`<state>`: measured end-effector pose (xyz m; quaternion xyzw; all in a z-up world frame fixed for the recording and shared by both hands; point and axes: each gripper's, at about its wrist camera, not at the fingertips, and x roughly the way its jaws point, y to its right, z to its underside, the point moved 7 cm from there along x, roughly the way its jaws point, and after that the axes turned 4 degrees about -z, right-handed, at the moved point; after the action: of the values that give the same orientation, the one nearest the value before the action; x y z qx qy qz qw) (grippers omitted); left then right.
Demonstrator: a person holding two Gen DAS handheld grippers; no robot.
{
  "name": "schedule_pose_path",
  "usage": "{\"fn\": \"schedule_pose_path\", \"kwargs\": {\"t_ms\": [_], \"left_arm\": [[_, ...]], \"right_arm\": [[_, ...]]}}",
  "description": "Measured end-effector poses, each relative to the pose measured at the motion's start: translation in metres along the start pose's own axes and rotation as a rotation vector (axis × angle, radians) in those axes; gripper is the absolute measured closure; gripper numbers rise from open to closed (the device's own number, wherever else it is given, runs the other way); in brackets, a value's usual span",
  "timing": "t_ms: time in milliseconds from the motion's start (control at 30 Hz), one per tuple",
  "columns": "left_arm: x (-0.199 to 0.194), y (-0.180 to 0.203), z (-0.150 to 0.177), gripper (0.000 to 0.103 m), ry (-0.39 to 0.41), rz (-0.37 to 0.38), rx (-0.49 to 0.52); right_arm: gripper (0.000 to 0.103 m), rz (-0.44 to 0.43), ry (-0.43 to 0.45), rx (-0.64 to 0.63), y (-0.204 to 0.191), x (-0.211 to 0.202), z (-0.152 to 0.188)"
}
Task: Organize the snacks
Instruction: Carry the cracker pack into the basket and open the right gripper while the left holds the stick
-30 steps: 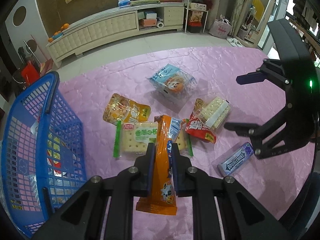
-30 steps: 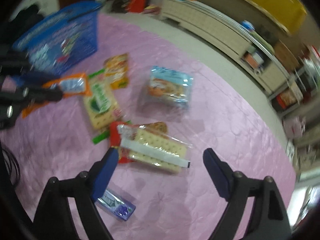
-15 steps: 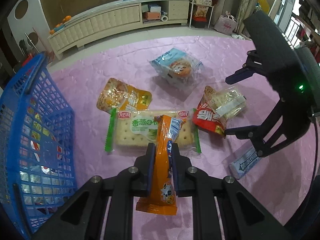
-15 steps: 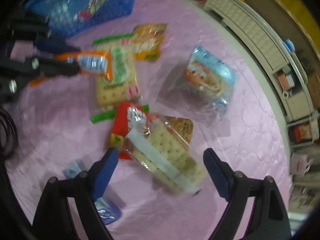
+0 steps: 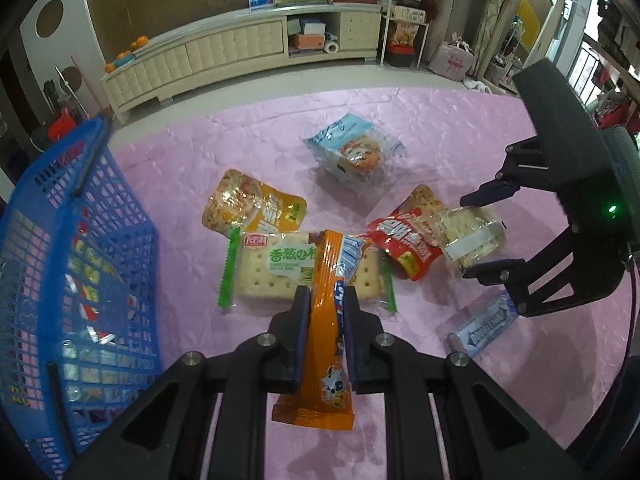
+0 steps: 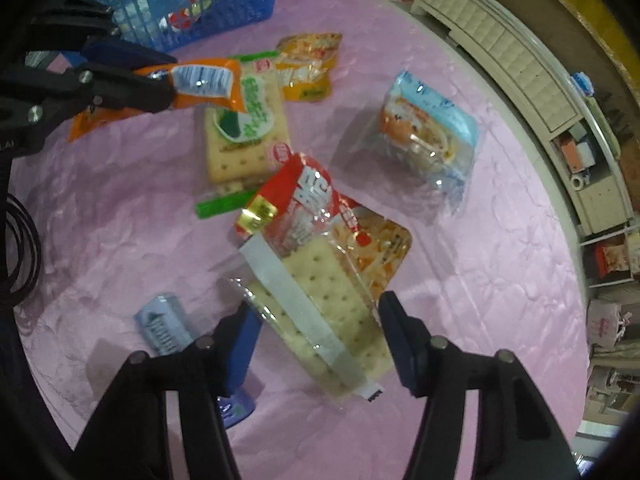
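The right tongs (image 6: 316, 332) have sunk, closing around the clear cracker packet (image 6: 320, 312); left tongs (image 5: 324, 320) clamp the orange wrapper (image 5: 326, 320). Slippery film may slide free.

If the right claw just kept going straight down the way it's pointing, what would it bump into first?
Most likely the clear cracker pack, which lies between the closing fingers of the right claw, partly on the red snack bag. The pink mat is beneath.

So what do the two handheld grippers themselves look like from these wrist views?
Both are matte black plastic linkage frames with silver pivot bolts and dark blue finger pads. The left gripper shows two long slotted arms running to its fingers. The right gripper has the same build; seen from the left wrist view, its bulky black body carries a small lit green light. A black cable loops at the edge.
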<state>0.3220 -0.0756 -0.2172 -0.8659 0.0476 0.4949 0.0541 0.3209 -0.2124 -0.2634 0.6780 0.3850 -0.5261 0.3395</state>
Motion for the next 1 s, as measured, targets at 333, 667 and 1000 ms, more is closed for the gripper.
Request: {"fn": "schedule_pose_path", "kwargs": {"t_ms": [333,667,1000], "left_arm": [[-0.063,-0.015,0.002,0.089,0.093,-0.009,-0.026],[-0.140,-0.054,0.013,0.089,0.214,-0.031,-0.047],[-0.177,-0.113,0.032,0.089,0.267,-0.049,-0.112]], "right_arm": [[0.039,0.068,0.079,-0.004,-0.038,-0.072,-0.024],[0.039,0.155,0.202,-0.030,-0.087,-0.148,-0.063],[0.039,0.149,0.302,-0.069,-0.131,-0.183,-0.122]]}}
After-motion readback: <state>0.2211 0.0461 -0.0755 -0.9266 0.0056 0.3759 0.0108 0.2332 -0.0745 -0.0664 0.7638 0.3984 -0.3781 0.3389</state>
